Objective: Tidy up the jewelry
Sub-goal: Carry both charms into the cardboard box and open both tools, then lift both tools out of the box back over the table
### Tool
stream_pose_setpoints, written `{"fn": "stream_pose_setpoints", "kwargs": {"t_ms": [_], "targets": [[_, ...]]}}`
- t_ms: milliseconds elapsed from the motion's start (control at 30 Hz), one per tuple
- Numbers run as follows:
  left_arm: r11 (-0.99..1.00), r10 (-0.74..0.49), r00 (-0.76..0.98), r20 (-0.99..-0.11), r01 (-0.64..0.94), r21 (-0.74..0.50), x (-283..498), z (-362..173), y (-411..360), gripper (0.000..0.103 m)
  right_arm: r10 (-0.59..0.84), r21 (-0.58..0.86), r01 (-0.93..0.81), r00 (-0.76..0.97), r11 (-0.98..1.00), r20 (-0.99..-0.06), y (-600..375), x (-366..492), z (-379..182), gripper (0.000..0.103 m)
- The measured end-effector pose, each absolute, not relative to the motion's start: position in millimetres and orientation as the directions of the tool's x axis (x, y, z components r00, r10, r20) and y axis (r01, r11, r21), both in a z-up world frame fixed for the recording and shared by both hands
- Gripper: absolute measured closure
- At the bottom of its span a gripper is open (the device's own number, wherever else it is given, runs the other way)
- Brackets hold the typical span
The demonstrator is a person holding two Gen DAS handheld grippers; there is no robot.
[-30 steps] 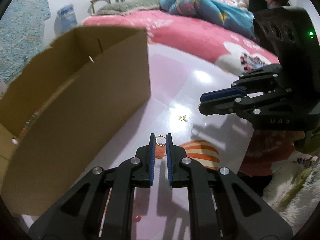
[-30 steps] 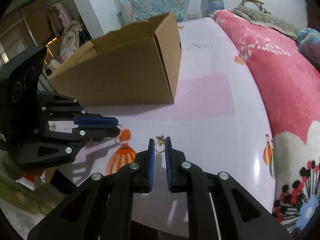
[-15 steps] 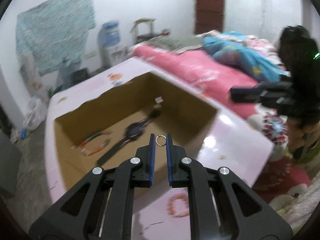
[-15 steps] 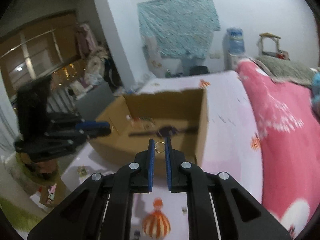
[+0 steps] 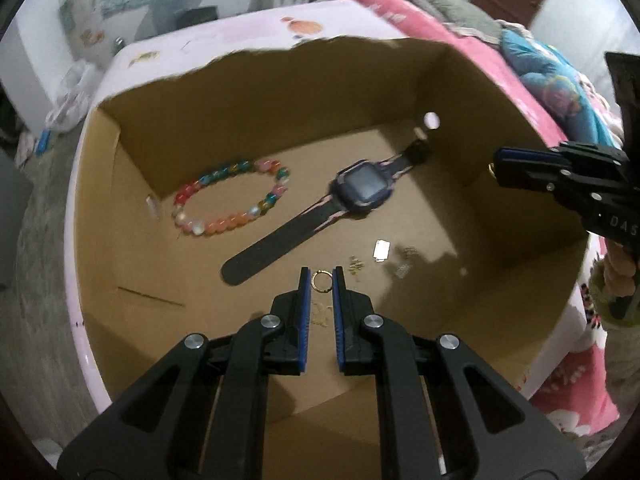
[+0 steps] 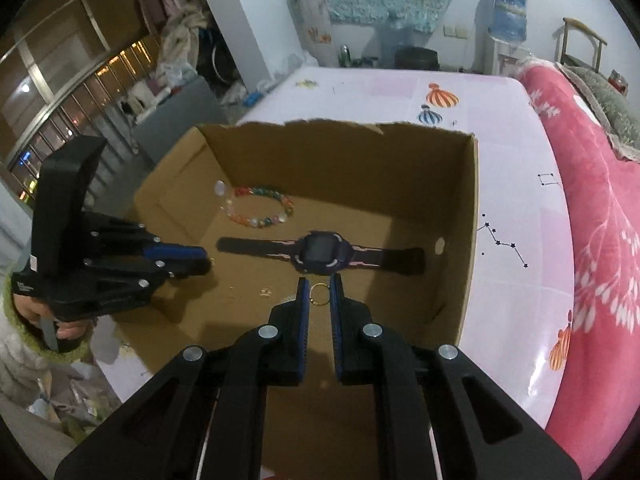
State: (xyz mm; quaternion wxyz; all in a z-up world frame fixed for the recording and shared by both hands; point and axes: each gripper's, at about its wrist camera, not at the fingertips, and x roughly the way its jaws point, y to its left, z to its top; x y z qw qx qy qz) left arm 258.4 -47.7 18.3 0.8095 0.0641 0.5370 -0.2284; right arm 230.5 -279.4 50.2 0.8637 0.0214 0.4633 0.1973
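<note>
An open cardboard box stands on the table. Inside lie a colourful bead bracelet, a dark smartwatch and small gold pieces. My left gripper is shut on a small gold ring and holds it over the box floor. My right gripper is shut on another gold ring above the box, near the watch. Each gripper shows in the other's view, the right over the right wall, the left over the left wall.
The box sits on a white table printed with balloons. A pink blanket lies along the right side. A small white tag lies on the box floor. A water dispenser and chair stand at the far wall.
Both grippers rose from the table top with their rings and moved over the open box. They now point down into it.
</note>
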Motion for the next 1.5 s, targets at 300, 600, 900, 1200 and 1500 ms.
{"fn": "stream_pose_setpoints", "kwargs": {"t_ms": [300, 600, 900, 1200, 1500], "targets": [[0.899, -0.32, 0.363, -0.875, 0.409, -0.16, 253.9, 27.5, -37.1, 0.071, 0.39, 0.268, -0.29, 0.56, 0.919, -0.731, -305.0, 219.5, 67.8, 0.091], [0.916, -0.301, 0.463, -0.833, 0.383, -0.118, 227.7, 59.6, -31.5, 0.044, 0.397, 0.326, -0.235, 0.655, 0.916, -0.643, -334.9, 184.4, 91.8, 0.062], [0.936, -0.279, 0.584, -0.762, 0.342, -0.081, 169.0, 89.9, -15.6, 0.019, 0.312, 0.35, -0.115, 0.75, 0.93, -0.583, -348.2, 115.8, 92.9, 0.034], [0.946, -0.219, 0.599, -0.77, 0.325, -0.017, 116.2, 78.7, -13.5, 0.012, 0.221, 0.345, 0.035, 0.706, 0.938, -0.672, -346.9, 65.4, 50.8, 0.022], [0.954, -0.126, 0.511, -0.85, 0.297, 0.037, 91.4, 11.3, -32.7, 0.011, 0.131, 0.211, 0.089, 0.539, 0.973, -0.832, -322.4, 45.9, -10.0, 0.021]]}}
